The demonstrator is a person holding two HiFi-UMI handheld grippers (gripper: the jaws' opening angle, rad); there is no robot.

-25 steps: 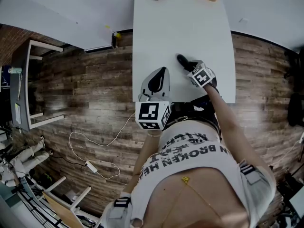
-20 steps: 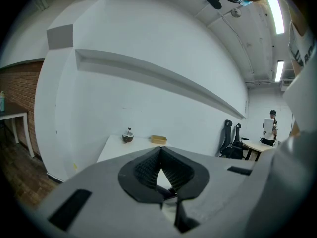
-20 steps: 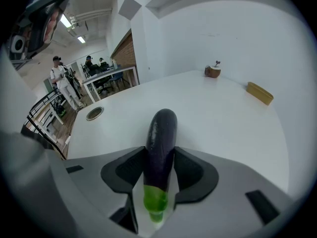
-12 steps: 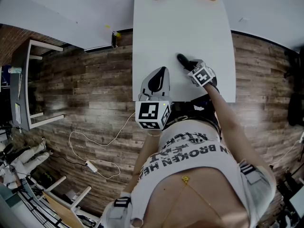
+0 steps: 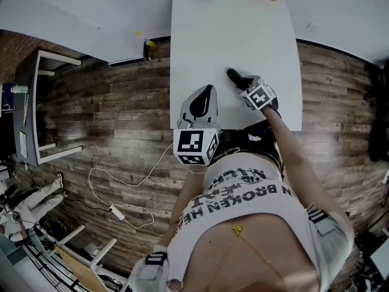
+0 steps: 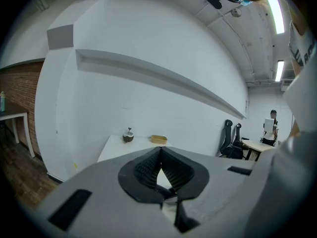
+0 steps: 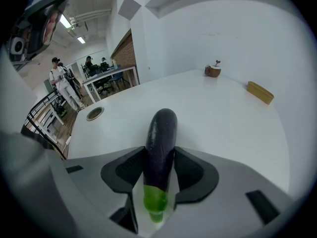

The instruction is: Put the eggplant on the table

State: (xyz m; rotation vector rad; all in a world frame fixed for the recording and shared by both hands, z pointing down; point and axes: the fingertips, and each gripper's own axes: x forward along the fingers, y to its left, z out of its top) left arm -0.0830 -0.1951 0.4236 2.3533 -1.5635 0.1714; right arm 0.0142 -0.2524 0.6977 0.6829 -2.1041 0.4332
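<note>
The right hand-held gripper [image 5: 244, 86] pinches the eggplant [image 7: 161, 140]. Its two dark pads press against the sides of the vegetable near its green stem end, which points back toward the camera on that gripper. The dark purple body sticks out beyond the fingertips over the white surface [image 5: 243, 35]. In the head view the eggplant shows as a dark tip ahead of the marker cube, above the near right part of the surface and angled downward. Whether its far end touches the surface cannot be told.

The left hand-held gripper [image 5: 208, 92] is pressed together, with its fingertips meeting at a point and nothing between them. It hangs at the near left edge of the surface, close to the person's body, well apart from the eggplant.

At the far end of the surface stand a small brown round object [image 7: 213, 71] with a stem on top and, to its right, a flat yellow block [image 7: 260, 92]. The two are apart from each other and far from both grippers. A round hole [image 7: 94, 113] sits in the surface near its left edge. A wood-plank floor [image 5: 109, 108] surrounds the surface, and a thin white cable [image 5: 121, 190] lies on it. People [image 7: 60, 81] stand in the background of the right gripper view.
</note>
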